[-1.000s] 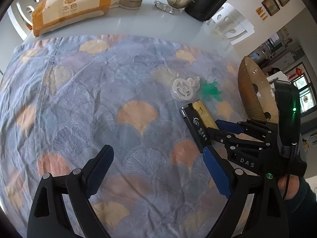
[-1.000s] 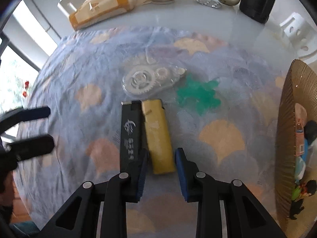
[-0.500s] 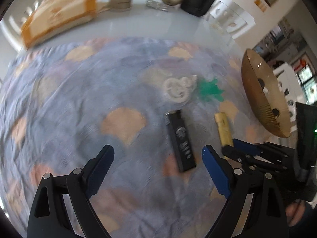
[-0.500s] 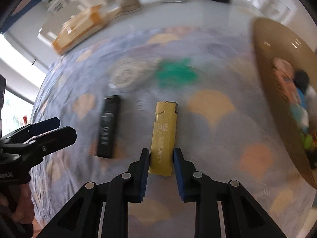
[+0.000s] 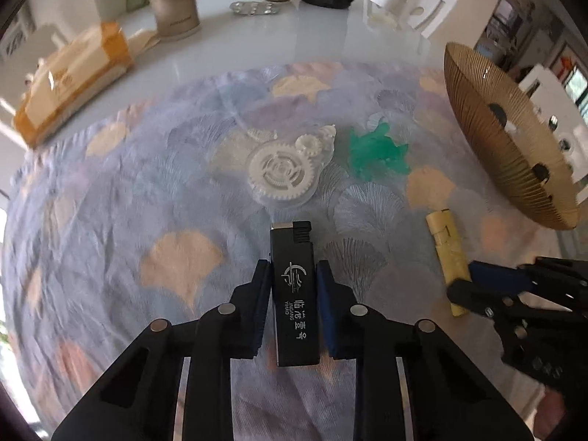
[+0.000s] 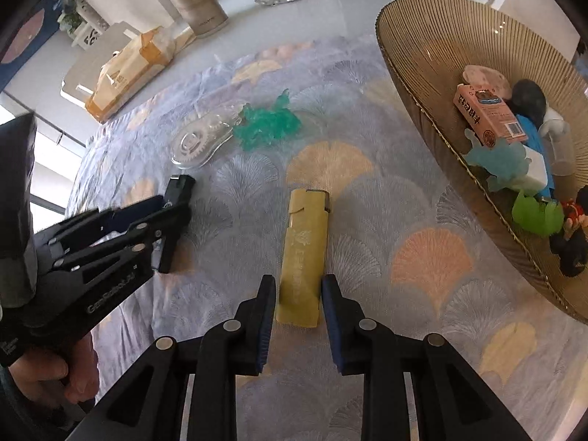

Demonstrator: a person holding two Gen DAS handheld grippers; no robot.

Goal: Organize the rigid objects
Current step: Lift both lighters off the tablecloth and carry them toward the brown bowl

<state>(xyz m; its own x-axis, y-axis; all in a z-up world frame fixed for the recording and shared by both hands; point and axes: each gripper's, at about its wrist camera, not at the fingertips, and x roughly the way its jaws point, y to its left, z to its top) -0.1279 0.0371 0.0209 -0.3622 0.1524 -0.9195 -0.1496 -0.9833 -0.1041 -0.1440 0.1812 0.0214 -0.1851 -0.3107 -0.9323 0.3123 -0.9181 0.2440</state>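
A black lighter (image 5: 292,242) lies on the patterned cloth. My left gripper (image 5: 293,273) has its jaws closing on the lighter, and the blue pads press its two sides. Seen from the right wrist, the left gripper (image 6: 172,217) covers most of the black lighter (image 6: 180,186). To the right lies a yellow lighter (image 6: 307,239), with my right gripper (image 6: 298,292) shut on its near end. The left wrist view shows the same grip: right gripper (image 5: 463,282), yellow lighter (image 5: 444,239). Both lighters look flat on the cloth.
A clear tape dispenser with white gears (image 5: 281,172) and a green toy (image 5: 376,154) lie beyond the lighters. An amber ribbed bowl (image 6: 433,44) at the right holds several small items. A tissue pack (image 5: 70,81), tumbler (image 5: 174,0) and cup stand at the table's back.
The two lighters lay side by side. My right gripper drew the yellow one away to the right, toward the bowl. My left gripper, wide open before, has moved over the black lighter and shut on it.
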